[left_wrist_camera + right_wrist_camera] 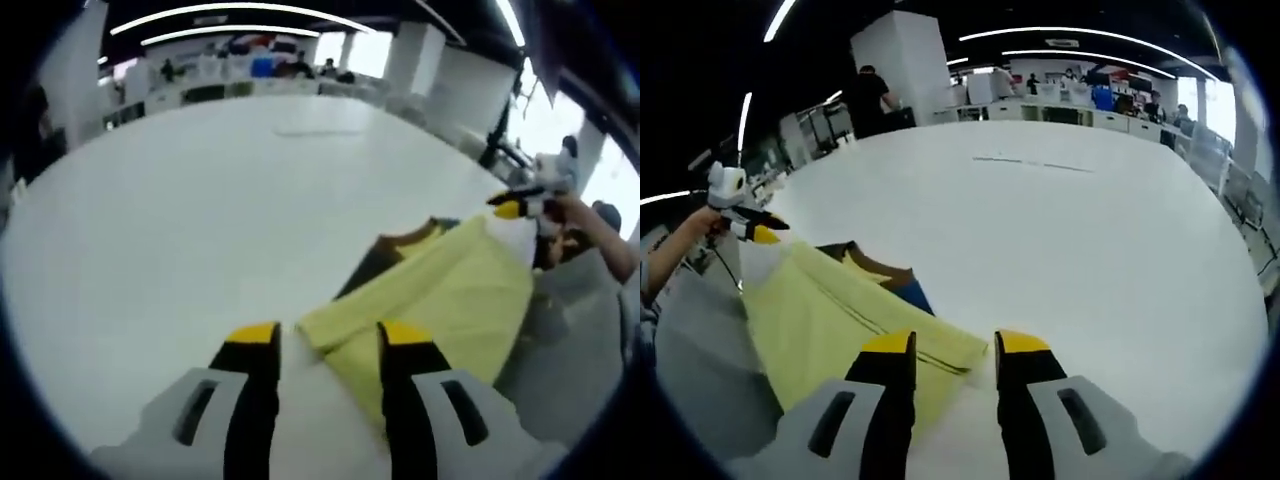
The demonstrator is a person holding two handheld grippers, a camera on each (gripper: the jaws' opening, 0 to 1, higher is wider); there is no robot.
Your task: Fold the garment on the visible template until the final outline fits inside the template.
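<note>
Yellow garment (pixel 440 290) lies near me on the white table (pixel 200 220), soft, light, likely to slump; I'd pinch its folded edge. My left gripper (pixel 325 345) and right gripper (pixel 955 352) stand apart, empty.

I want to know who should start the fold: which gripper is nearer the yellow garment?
Hard to call: left gripper and right gripper each sit at a folded edge of the yellow garment.

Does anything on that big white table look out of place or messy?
Somewhat: the yellow garment lies bunched and crooked near the white table's edge, with a dark layer poking out behind it. No template outline is clearly visible around it.
</note>
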